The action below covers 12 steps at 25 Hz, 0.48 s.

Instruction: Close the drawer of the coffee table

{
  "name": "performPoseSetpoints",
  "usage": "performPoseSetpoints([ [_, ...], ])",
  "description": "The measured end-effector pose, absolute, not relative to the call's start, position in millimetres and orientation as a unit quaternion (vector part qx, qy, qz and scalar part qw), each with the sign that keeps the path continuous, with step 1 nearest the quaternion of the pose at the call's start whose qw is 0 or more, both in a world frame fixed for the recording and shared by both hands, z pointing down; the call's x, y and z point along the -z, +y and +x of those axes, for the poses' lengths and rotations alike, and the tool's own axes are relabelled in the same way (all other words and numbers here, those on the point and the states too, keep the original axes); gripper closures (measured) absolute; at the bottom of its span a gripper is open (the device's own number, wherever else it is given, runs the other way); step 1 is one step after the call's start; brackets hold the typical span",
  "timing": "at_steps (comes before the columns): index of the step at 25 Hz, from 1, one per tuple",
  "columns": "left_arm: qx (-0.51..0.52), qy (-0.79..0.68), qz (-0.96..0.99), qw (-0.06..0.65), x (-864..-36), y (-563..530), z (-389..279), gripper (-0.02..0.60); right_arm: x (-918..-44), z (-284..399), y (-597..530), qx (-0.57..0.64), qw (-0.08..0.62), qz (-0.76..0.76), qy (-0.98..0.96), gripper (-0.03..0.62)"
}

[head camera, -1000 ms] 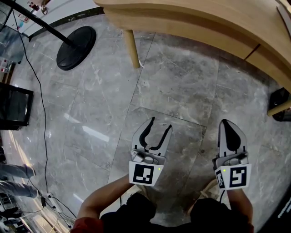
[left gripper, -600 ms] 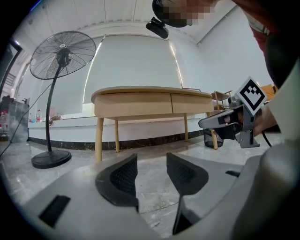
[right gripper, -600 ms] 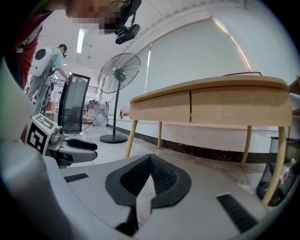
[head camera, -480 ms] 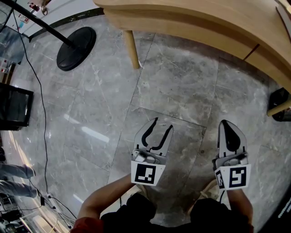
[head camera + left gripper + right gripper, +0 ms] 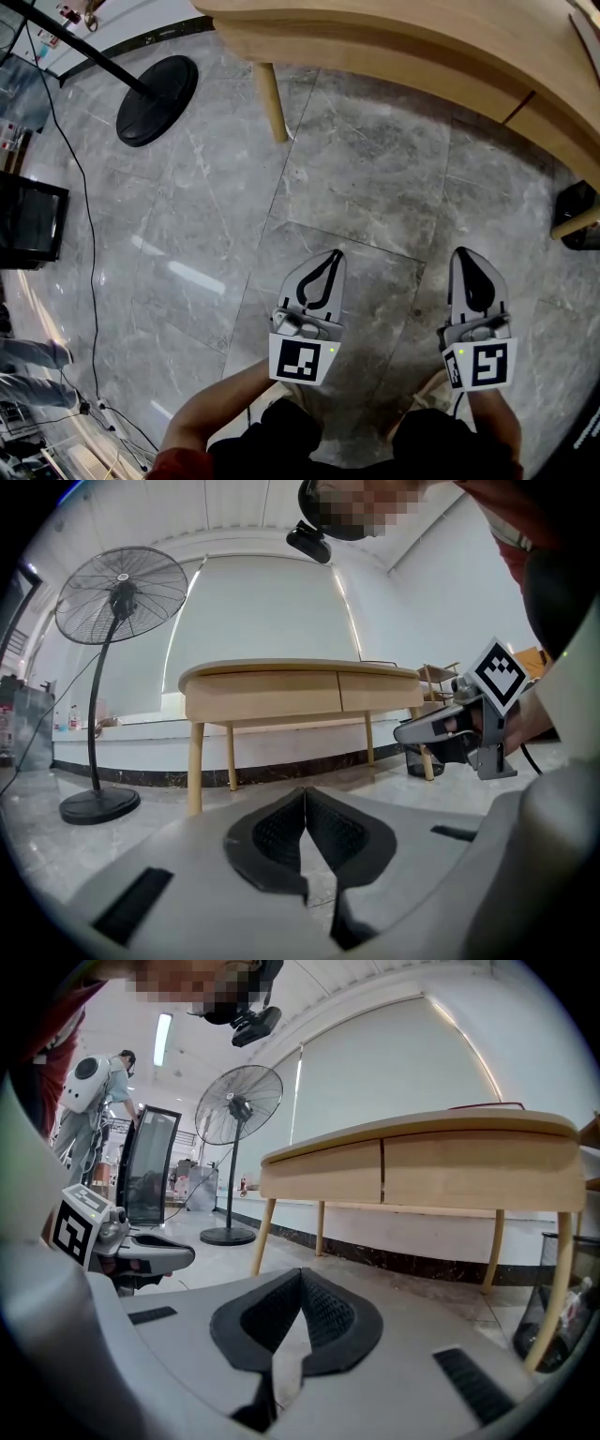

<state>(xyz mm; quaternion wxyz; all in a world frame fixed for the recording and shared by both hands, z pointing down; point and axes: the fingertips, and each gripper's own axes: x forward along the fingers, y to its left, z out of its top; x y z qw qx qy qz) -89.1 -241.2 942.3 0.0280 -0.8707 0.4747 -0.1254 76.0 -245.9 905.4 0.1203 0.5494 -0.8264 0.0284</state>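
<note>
The light wooden coffee table (image 5: 394, 42) stands across the top of the head view, on thin legs over grey marble floor. Its two drawer fronts (image 5: 262, 694) (image 5: 478, 1168) look flush with the table's front, split by a thin dark seam. My left gripper (image 5: 332, 257) hovers over the floor well short of the table; its jaws have just been closing and now stand shut with nothing between them. To its right, level with it, my right gripper (image 5: 467, 255) is shut too and empty. Each gripper view shows its own pads (image 5: 281, 832) (image 5: 328, 1314) meeting at the tips.
A standing fan (image 5: 117, 602) with a round black base (image 5: 157, 98) stands left of the table, a cable (image 5: 89, 234) trailing from it. A black screen (image 5: 28, 220) is at the far left and a dark bin (image 5: 577, 211) by the right table leg. A person (image 5: 98, 1077) stands far off.
The left gripper's jaws went from wide open to shut, with nothing taken between them, and the gripper rolled slightly. The right gripper has not moved.
</note>
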Motion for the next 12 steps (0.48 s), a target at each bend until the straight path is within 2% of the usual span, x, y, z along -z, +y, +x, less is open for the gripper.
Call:
performPoseSetpoints([
  [6,0.079,0.497,-0.864,-0.01,-941,-246,-93,0.574,-908,76,-246,-0.029,0.123,0.549,-0.826,0.595],
  [12,0.11,0.488,-0.866,0.012,-949,-253,-92,0.574,-914,82,-252,-0.035,0.136,0.549,-0.824,0.595],
])
